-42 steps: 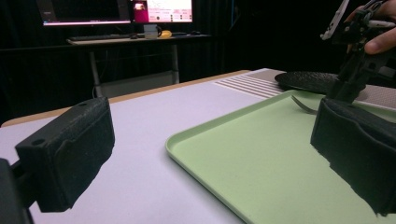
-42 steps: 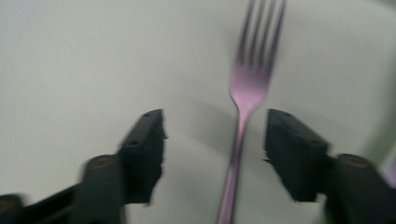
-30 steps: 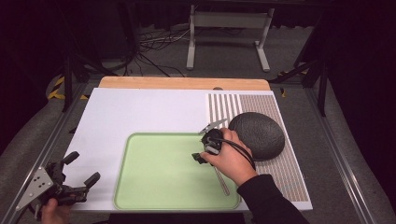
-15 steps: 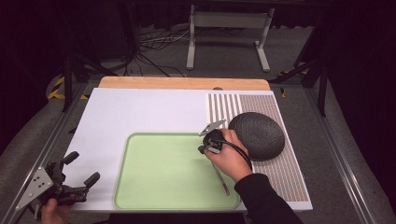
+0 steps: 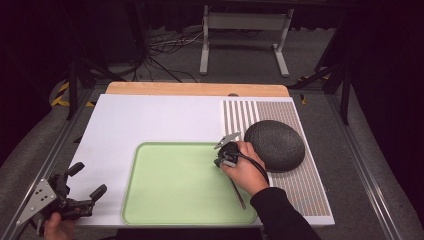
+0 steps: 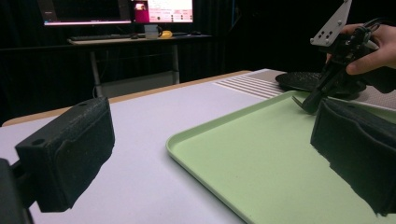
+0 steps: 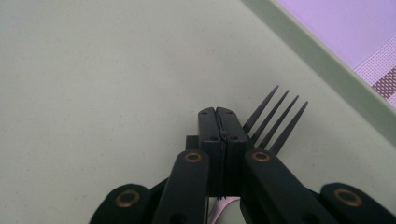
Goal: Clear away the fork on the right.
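A dark fork lies on the light green tray [image 5: 165, 185], its handle [image 5: 238, 194] pointing toward the person and its tines [image 7: 275, 123] showing beside my right jaw. My right gripper [image 5: 219, 162] points down at the tray's right part, tips [image 7: 217, 114] close to the surface. Its jaws are shut flat against each other with nothing visible between them. From the left gripper view it [image 6: 308, 103] stands at the tray's far side. My left gripper [image 5: 82, 192] is open and holds nothing, off the tray's near left corner.
A dark, rough oval dome [image 5: 275, 145] rests on the striped mat [image 5: 300, 185] just right of my right hand. The tray sits on a white board [image 5: 150, 120] with a wooden strip [image 5: 195, 89] at its far edge. Cables and a metal stand lie beyond the table.
My right gripper has sunk a little toward the tray and its jaws have come together. The fork's handle lies where it was. The left gripper has not moved.
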The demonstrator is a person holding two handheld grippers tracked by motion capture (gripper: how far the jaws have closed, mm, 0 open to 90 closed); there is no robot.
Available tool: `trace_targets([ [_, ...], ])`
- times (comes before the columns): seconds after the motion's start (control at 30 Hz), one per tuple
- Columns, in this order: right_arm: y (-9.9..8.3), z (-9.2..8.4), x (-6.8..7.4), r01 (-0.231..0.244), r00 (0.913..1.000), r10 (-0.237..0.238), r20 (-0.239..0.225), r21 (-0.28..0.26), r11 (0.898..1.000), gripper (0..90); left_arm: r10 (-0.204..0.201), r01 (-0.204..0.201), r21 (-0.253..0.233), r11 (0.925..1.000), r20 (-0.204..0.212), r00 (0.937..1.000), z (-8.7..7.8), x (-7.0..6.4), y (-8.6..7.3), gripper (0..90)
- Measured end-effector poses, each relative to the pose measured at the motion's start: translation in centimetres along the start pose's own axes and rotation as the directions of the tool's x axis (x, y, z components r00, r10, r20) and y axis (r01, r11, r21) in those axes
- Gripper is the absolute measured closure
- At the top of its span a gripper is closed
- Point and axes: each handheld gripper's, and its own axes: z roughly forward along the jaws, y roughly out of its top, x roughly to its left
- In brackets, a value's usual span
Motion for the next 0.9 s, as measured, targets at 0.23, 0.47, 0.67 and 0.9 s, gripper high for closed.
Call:
trace_targets([
  [0.23, -0.2, 0.3, -0.1, 0.002, 1.0000, -0.002, 0.005, 0.014, 1.000, 90.0, 0.000, 0.000, 0.000, 1.0000, 0.000, 1.0000, 0.0, 0.0, 0.0, 0.3],
  [0.47, -0.2, 0.4, -0.2, 0.015, 0.9997, -0.016, 0.018, 0.017, 1.000, 90.0, 0.000, 0.000, -0.001, 1.0000, 0.000, 1.0000, 0.0, 0.0, 0.0, 0.3],
  [0.67, -0.4, 0.3, -0.5, 0.008, 0.9992, -0.009, 0.039, 0.021, 1.000, 90.0, 0.000, 0.000, 0.001, 1.0000, 0.000, 1.0000, 0.0, 0.0, 0.0, 0.3],
  [0.9, -0.7, 0.0, -1.2, -0.011, 0.9981, 0.009, 0.062, 0.023, 1.000, 90.0, 0.004, -0.004, 0.003, 1.0000, 0.001, 1.0000, 0.0, 0.0, 0.0, 0.3],
])
